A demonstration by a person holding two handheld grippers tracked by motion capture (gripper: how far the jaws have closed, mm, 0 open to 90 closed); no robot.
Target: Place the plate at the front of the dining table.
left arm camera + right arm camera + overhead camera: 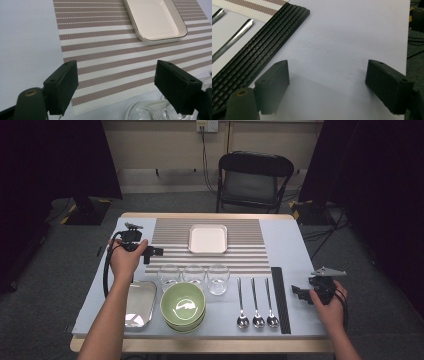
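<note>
The left gripper (156,252) hovers over the left edge of the striped placemat (250,232), its jaws spread wide and grasping nothing; in the left gripper view (116,82) they frame the mat's near-left corner, with the rims of the clear glasses (150,111) just below. The nearest things to it are those three glasses (194,275), set in a row along the mat's near edge. Beyond them, the square white dish (208,238) sits on the mat. Nearer the person lie a green bowl (183,305) and a metal tray (139,302) beside it. Three spoons (256,302) lie parallel to the right, next to a black ribbed strip (280,297). The right gripper (298,292) rests low over the bare pale tabletop (295,245) just right of that strip, released as well, jaws wide apart and empty (327,82).
</note>
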